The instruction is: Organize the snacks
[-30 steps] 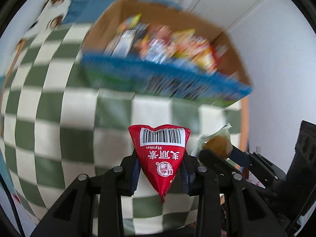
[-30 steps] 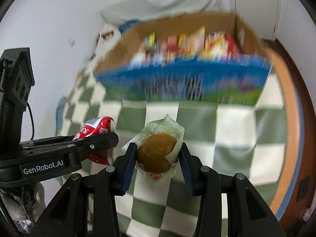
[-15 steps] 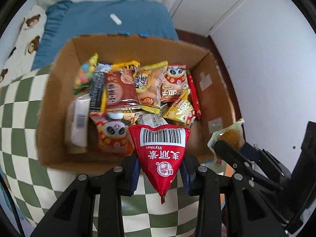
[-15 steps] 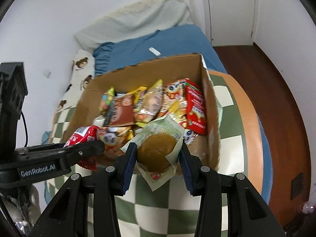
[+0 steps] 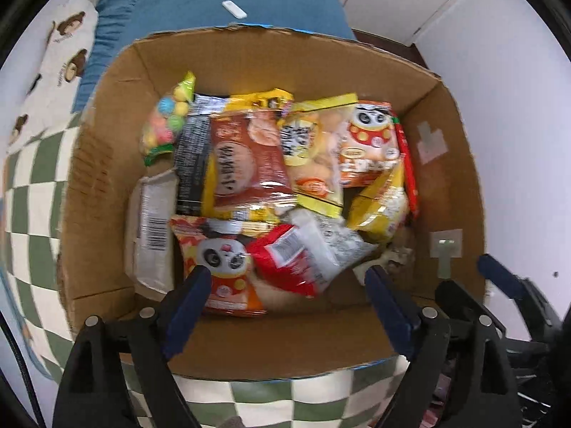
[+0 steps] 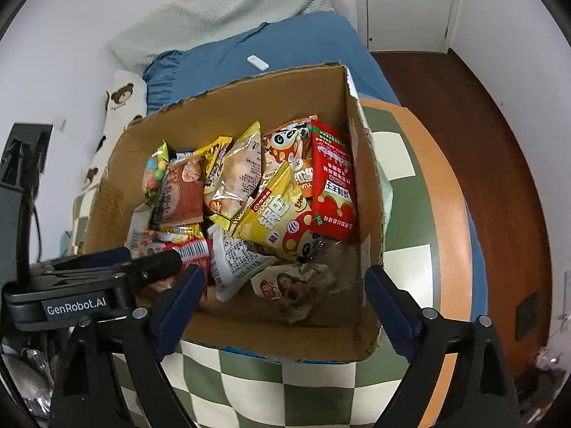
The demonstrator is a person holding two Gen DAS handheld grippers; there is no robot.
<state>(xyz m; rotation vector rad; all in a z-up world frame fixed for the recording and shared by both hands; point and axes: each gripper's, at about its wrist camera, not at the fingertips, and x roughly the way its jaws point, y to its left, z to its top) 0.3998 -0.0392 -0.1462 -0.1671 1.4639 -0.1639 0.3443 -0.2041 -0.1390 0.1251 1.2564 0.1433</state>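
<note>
A cardboard box (image 5: 282, 342) (image 6: 285, 335) holds several snack packets. My left gripper (image 5: 283, 296) is open over the box's near edge, and the red triangular packet (image 5: 285, 264) lies loose in the box just ahead of it. It also shows in the right wrist view (image 6: 191, 251). My right gripper (image 6: 285, 296) is open over the near edge too. The clear-wrapped brown bun (image 6: 292, 285) lies in the box's near right corner in front of it. The left gripper (image 6: 107, 281) shows at the left of the right wrist view.
The box stands on a round table with a green and white checked cloth (image 6: 285, 392) and an orange rim (image 6: 446, 185). Behind it is a bed with a blue sheet (image 6: 285, 46) and a bear-print pillow (image 5: 53, 57). Brown floor (image 6: 499, 142) lies to the right.
Both grippers have opened. The red packet and the wrapped bun have dropped from them into the box. Both grippers have moved in closer over the box.
</note>
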